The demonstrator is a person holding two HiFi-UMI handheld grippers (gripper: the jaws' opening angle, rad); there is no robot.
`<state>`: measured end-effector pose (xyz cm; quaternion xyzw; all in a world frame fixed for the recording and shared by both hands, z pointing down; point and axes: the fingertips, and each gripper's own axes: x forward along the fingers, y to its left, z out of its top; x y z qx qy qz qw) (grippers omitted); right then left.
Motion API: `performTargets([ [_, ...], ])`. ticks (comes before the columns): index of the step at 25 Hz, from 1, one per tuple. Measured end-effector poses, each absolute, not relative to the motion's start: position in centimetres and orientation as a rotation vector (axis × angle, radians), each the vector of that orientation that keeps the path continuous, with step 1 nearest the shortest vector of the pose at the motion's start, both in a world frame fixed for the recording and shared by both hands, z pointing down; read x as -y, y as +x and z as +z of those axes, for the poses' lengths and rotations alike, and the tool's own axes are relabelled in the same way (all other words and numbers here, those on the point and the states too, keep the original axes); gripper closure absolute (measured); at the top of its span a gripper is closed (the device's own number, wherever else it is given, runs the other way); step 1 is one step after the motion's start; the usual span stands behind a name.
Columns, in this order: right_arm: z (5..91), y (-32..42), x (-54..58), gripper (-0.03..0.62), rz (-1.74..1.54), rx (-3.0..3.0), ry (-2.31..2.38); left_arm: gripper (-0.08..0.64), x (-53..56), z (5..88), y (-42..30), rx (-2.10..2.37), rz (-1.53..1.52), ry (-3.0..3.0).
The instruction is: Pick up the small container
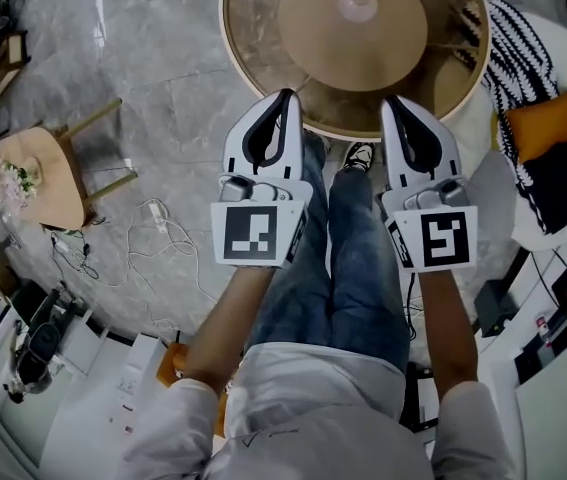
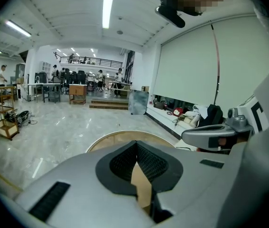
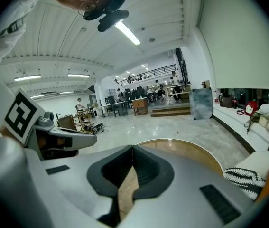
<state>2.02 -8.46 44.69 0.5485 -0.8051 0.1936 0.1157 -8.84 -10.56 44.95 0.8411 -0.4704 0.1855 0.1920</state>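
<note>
Left tool [image 1: 288, 94], right tool [image 1: 395, 101]: jaws together, apparent small container [image 1: 358, 3] beyond both.

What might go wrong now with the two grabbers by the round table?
Both the left gripper and right gripper are shut and empty, so they may bump the rim of the round table rather than grasp. No small container shows on it, so a reach could miss. White cables on the floor nearby could trip the person.

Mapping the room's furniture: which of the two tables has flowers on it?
The small wooden table at the head view's left: a bunch of flowers sits on its top. The large round table at the top of that view shows none.
</note>
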Motion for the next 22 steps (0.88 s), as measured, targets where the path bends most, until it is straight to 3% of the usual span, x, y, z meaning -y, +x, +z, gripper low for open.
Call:
performTargets([
  [22,52.6,2.6,13.1,0.575,0.569,2.270,1.691,0.543,13.9,51.0,-6.4,1.284,0.509,2.375],
])
